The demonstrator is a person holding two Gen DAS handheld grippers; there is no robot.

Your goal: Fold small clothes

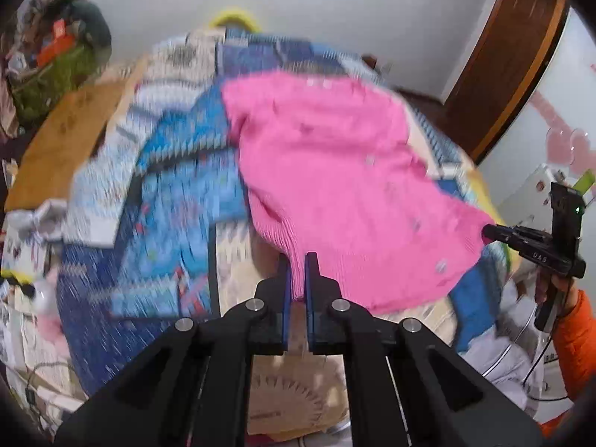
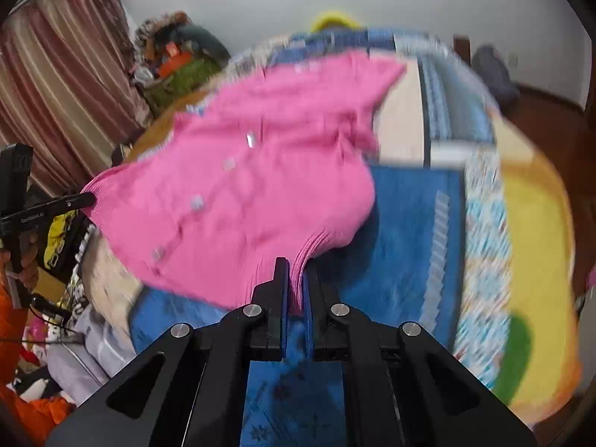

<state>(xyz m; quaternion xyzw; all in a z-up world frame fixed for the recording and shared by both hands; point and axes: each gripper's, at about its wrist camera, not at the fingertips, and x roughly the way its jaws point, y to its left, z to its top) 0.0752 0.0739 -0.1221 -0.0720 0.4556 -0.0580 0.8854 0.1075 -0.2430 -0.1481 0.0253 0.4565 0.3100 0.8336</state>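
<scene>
A small pink knitted cardigan [image 1: 335, 171] with pale buttons hangs stretched above the bed, blurred by motion. My left gripper [image 1: 297, 260] is shut on one ribbed hem corner. My right gripper [image 2: 297, 264] is shut on the other ribbed hem corner of the cardigan [image 2: 253, 171]. In the left wrist view the right gripper [image 1: 488, 232] shows at the right, pinching the hem. In the right wrist view the left gripper [image 2: 89, 199] shows at the left, pinching the hem. The cardigan's far end trails toward the bedding.
A blue patterned quilt [image 1: 167, 201] covers the bed [image 2: 409, 223]. A brown board [image 1: 63, 141] lies at the left edge. A pile of clothes [image 1: 56, 59] sits in the far corner. A striped curtain [image 2: 56, 85] hangs left. A wooden door [image 1: 514, 59] stands right.
</scene>
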